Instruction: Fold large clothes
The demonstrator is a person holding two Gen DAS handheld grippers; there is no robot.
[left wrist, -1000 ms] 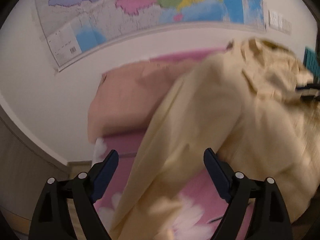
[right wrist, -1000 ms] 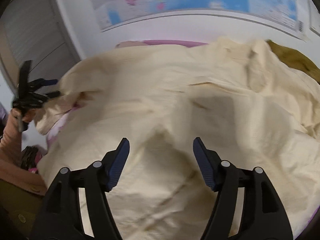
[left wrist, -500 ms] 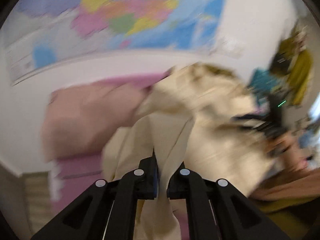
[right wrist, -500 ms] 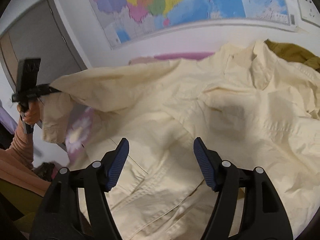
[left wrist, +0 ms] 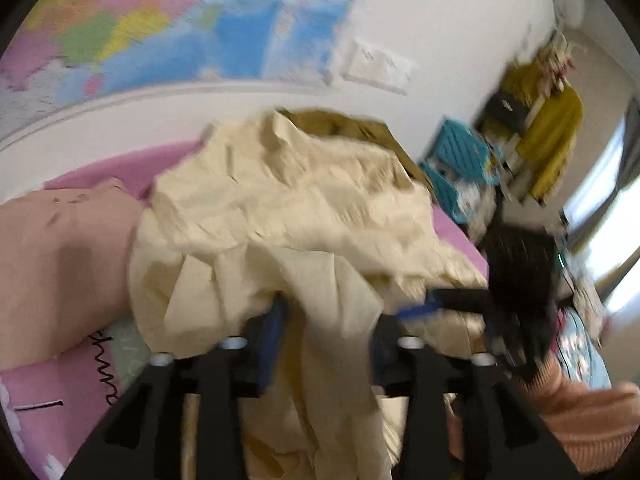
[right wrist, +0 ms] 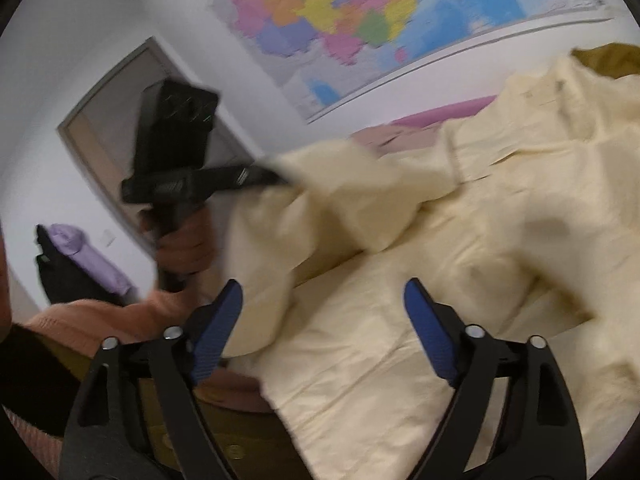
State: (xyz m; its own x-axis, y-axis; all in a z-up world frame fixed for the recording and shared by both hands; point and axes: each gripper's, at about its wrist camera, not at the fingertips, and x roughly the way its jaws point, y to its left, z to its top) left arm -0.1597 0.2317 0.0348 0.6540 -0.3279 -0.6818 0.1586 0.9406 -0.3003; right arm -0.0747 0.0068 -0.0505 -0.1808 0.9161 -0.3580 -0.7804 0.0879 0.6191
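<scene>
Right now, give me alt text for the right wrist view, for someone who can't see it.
The right gripper, fingers apart, hovers over a pale yellow garment spread on the bed. At left, the left gripper grips a bunched part of the garment, with a colourful wall map behind.

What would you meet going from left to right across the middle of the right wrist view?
Purple cloth bundle → hand gripping the left tool → cream garment.

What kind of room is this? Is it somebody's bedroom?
Most likely a bedroom. A cream garment lies spread on a bed with a pink sheet, a big colourful map hangs on the wall, and clothes hang on a rack by the window.
</scene>
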